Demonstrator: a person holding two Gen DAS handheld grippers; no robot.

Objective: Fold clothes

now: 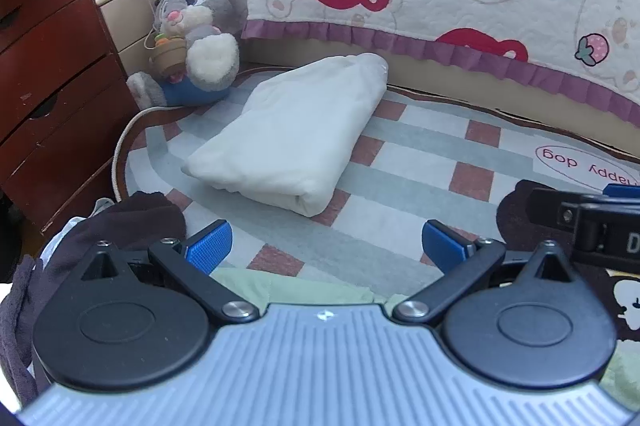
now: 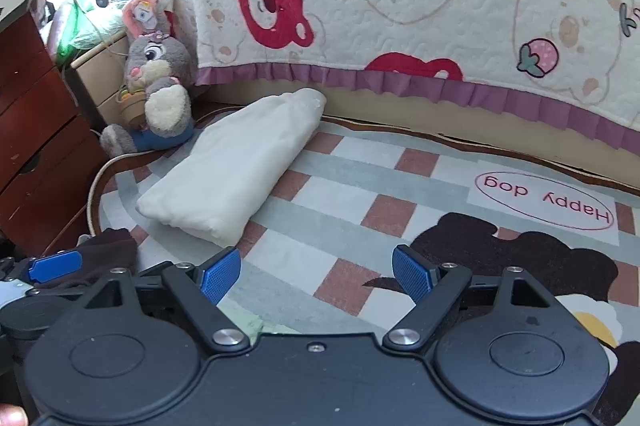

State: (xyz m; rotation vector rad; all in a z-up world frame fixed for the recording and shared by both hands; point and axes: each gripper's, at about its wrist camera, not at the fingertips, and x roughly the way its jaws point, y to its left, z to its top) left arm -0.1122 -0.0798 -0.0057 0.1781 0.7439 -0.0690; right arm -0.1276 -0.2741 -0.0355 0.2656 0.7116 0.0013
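A checked rug (image 2: 360, 193) of grey-green, white and brick-red squares covers the floor and runs up to the bed base (image 2: 460, 121). It bears an oval label reading "Happy dog" (image 2: 546, 203) and a dark brown dog figure (image 2: 520, 258). A folded white garment (image 1: 296, 133) lies flat on the rug, its far end near the bed base. A plush rabbit (image 1: 196, 37) sits at the rug's far left corner, just beside the garment. A dark garment (image 1: 132, 218) lies at the near left edge, and a pale green cloth (image 1: 288, 286) at the near edge. A cord (image 1: 120, 145) follows the rug's left border.
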